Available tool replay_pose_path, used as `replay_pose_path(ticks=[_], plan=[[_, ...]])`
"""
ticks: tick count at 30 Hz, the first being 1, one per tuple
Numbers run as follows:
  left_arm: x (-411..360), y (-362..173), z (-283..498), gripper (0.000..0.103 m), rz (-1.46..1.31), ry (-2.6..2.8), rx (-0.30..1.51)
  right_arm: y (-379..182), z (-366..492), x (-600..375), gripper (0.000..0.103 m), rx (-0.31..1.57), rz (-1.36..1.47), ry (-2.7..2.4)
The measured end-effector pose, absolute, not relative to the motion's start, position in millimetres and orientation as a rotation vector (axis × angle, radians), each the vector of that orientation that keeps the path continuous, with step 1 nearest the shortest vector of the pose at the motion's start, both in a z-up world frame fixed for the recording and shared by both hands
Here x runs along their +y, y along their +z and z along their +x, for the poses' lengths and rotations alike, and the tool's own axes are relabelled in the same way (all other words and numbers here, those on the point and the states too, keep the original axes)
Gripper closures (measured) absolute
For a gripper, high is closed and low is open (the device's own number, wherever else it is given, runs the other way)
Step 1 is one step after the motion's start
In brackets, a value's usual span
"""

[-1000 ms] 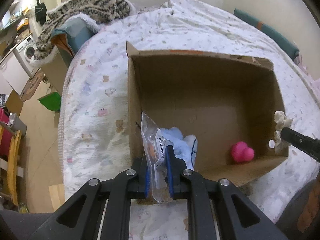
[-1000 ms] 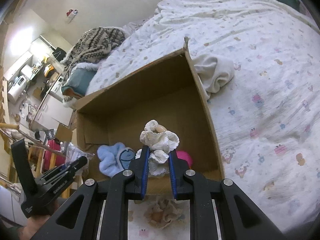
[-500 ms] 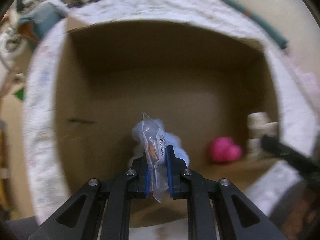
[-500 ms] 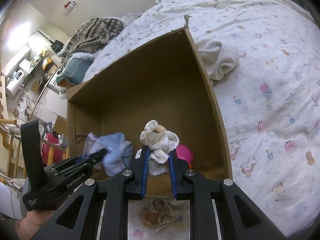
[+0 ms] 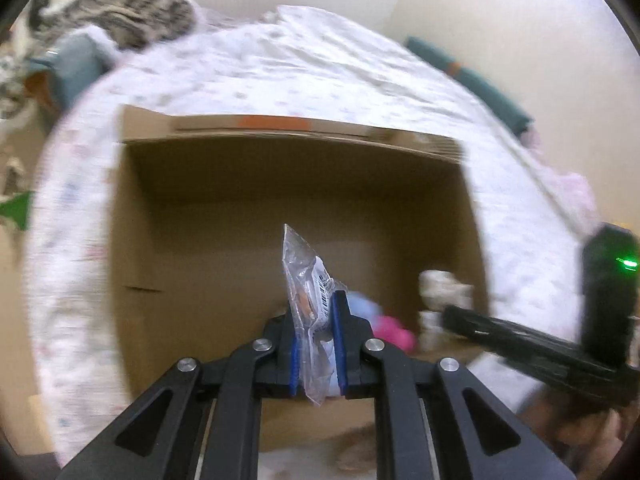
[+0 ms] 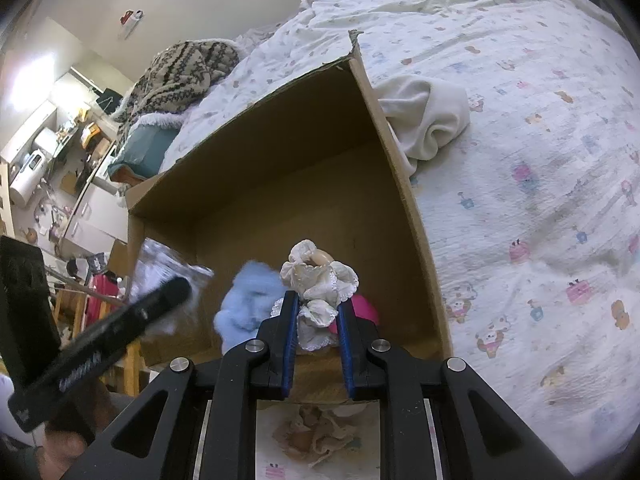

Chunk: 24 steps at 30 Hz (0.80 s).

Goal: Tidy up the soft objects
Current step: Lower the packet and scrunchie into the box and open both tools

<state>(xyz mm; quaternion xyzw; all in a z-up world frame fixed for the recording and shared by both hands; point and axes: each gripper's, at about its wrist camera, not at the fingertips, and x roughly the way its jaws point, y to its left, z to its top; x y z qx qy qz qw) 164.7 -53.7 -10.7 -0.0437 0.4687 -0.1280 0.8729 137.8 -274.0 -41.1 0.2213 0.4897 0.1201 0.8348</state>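
Note:
An open cardboard box [image 5: 224,216] [image 6: 280,168] lies on the bed. My left gripper [image 5: 314,312] is shut on a clear plastic packet [image 5: 306,280], held over the box's near edge. My right gripper [image 6: 318,308] is shut on a white frilly cloth doll [image 6: 320,284] over the box's near right corner; it also shows in the left wrist view [image 5: 440,288]. Inside the box lie a light blue plush [image 6: 248,300] and a pink soft toy [image 5: 394,330] [image 6: 366,308]. The left gripper shows blurred in the right wrist view [image 6: 160,300].
The bed has a white patterned sheet [image 6: 540,200]. A cream cloth [image 6: 424,120] lies against the box's right wall outside. A beige frilly item [image 6: 316,432] lies on the sheet below my right gripper. A patterned knit blanket [image 6: 180,72] sits at the bed's far left.
The left gripper with the packet has pulled back and shifted right, after dipping deep into the box. The right gripper with the doll has edged slightly closer to the box.

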Motion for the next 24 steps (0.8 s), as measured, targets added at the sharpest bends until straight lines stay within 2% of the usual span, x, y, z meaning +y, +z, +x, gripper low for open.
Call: replay_pose_path(ticks=[12,24], plan=[[-49.7,-54.9,171.5,0.091,0.011,-0.113,1.102,-43.0,141.0,-267.6,0.083,1.043,0.386,0.212],[-53.0,-44.2,161.2,0.09,0.017,-0.115,1.072,-39.8,139.6,-263.6,0.083,1.016,0.341,0.216]])
